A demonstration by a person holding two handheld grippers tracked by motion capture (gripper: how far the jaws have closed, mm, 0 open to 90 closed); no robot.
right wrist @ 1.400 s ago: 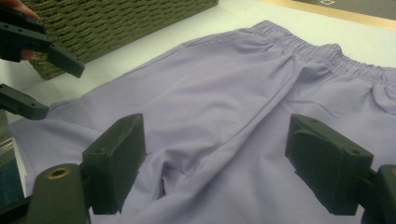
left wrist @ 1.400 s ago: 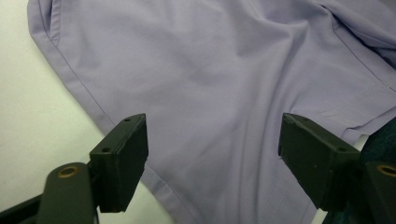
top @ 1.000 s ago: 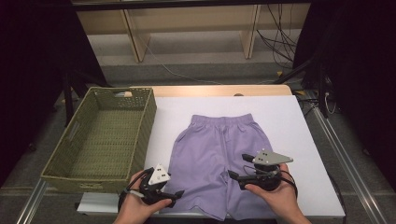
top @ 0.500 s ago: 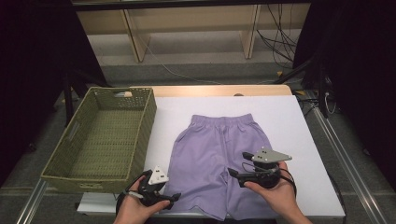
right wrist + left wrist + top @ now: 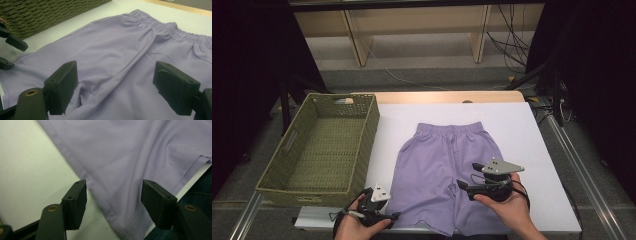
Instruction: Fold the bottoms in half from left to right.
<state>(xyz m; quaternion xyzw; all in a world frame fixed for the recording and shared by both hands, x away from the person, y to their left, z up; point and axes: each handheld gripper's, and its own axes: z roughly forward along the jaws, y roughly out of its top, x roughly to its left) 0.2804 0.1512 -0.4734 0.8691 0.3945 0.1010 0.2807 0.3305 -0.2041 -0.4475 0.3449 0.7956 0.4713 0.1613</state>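
My left tongs (image 5: 113,207) are closing around the purple shorts' (image 5: 447,170) hem corner, not yet pinching; my right tongs (image 5: 115,87) hover spread above the crotch.

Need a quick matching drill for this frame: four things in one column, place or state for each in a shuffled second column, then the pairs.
1. lilac cloth shorts
2. green woven basket
3. left gripper
4. right gripper

A. stands at the table's left edge
B. lies flat on the white tabletop
C. jaws open above the crotch of the shorts
D. jaws open astride the hem corner at the near left, having just been closing

Pairs: 1-B, 2-A, 3-D, 4-C
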